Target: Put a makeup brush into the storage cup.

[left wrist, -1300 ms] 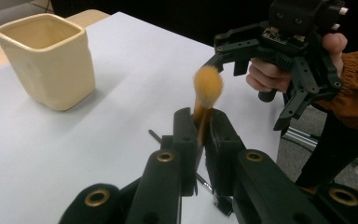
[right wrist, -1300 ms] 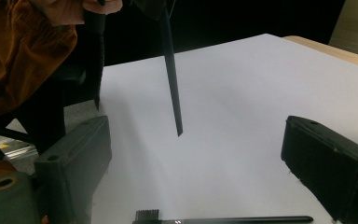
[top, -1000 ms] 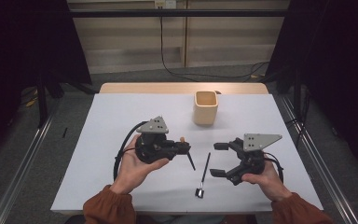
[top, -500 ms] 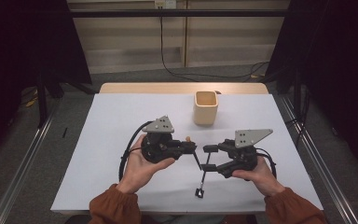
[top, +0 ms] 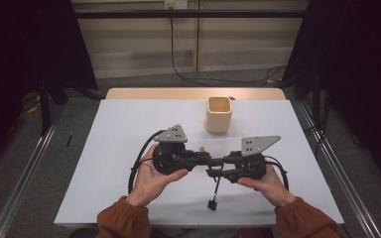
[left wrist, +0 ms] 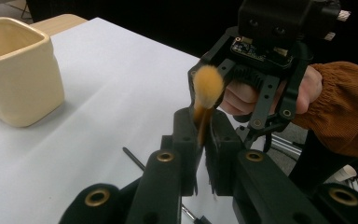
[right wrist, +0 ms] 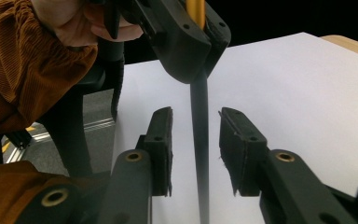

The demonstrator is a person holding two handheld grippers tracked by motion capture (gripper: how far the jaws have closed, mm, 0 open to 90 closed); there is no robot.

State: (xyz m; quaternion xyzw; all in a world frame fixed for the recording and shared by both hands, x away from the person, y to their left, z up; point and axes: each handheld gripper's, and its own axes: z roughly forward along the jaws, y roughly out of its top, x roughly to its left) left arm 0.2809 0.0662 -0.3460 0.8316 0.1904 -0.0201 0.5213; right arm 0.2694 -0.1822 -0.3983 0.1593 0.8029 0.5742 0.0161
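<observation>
My left gripper (top: 210, 159) is shut on a makeup brush (left wrist: 207, 86) near its gold ferrule (right wrist: 196, 9), at mid-table. The orange bristles point up past the jaws and the black handle (right wrist: 199, 140) hangs below. My right gripper (top: 218, 167) faces it tip to tip. Its jaws have just been closing with the handle between them. In the right gripper view a gap shows on each side of the handle, so the pads (right wrist: 162, 140) do not touch it. A hand holds each gripper.
A cream square cup (top: 219, 114) stands upright at the back of the white table cover (top: 129, 129). A thin black rod (top: 217, 187) with a blocky end lies on the cover, below the two grippers and near the front edge.
My right gripper has moved left until it meets the left gripper, and its jaws have narrowed around the brush handle. The left gripper has kept its hold and barely moved.
</observation>
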